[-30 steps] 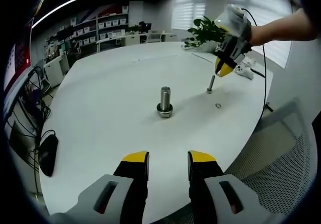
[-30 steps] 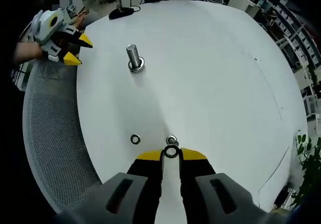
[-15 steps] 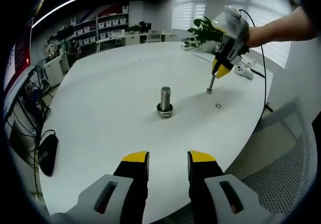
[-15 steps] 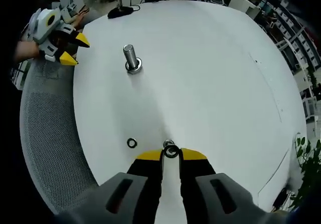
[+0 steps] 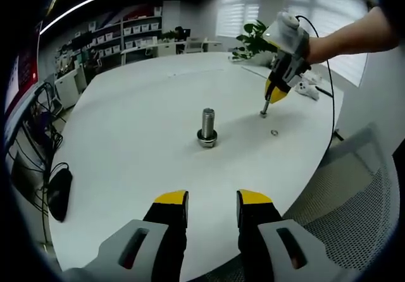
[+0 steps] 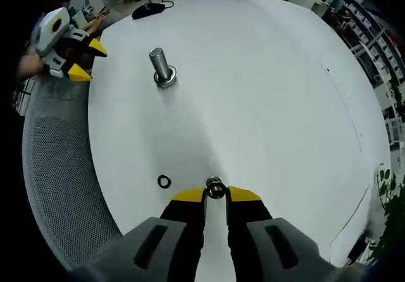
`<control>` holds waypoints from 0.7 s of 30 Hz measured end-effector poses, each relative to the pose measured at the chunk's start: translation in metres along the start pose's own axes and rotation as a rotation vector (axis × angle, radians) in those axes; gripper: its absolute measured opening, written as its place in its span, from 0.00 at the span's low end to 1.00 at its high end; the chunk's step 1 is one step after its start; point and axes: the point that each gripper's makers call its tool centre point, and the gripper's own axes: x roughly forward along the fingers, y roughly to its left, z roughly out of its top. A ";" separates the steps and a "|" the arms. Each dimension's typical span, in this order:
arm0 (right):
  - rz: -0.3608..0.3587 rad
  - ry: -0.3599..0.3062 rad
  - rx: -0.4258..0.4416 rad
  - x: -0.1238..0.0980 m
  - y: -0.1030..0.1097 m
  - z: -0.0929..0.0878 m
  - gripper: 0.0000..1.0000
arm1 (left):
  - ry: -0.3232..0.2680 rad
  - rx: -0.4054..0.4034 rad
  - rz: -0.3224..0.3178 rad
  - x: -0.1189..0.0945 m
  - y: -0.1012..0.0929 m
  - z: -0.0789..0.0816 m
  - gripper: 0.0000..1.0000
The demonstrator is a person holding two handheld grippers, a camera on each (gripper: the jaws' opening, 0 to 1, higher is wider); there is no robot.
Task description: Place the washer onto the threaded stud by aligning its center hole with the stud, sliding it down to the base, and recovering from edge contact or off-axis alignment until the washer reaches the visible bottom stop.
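Right tongs (image 6: 216, 194) apparently pinch washer (image 6: 216, 190) atop small stud (image 6: 215, 183).

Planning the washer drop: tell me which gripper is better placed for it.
Right. The right gripper sits directly over the small stud, with a washer at its tips. The left gripper hangs open at the table edge, well short of it.

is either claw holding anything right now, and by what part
The right claw is down at the top of the small stud; whether it grips anything there cannot be told. The left claw is open, holding nothing.
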 end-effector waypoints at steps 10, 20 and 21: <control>0.011 0.031 0.002 0.013 0.002 -0.004 0.14 | -0.008 -0.005 0.006 -0.001 0.002 0.001 0.29; 0.011 0.047 0.006 0.020 0.004 -0.007 0.14 | -0.011 -0.005 0.006 -0.001 0.002 0.002 0.29; 0.012 0.049 0.005 0.021 0.005 -0.008 0.14 | -0.010 -0.008 0.005 -0.001 0.002 0.002 0.29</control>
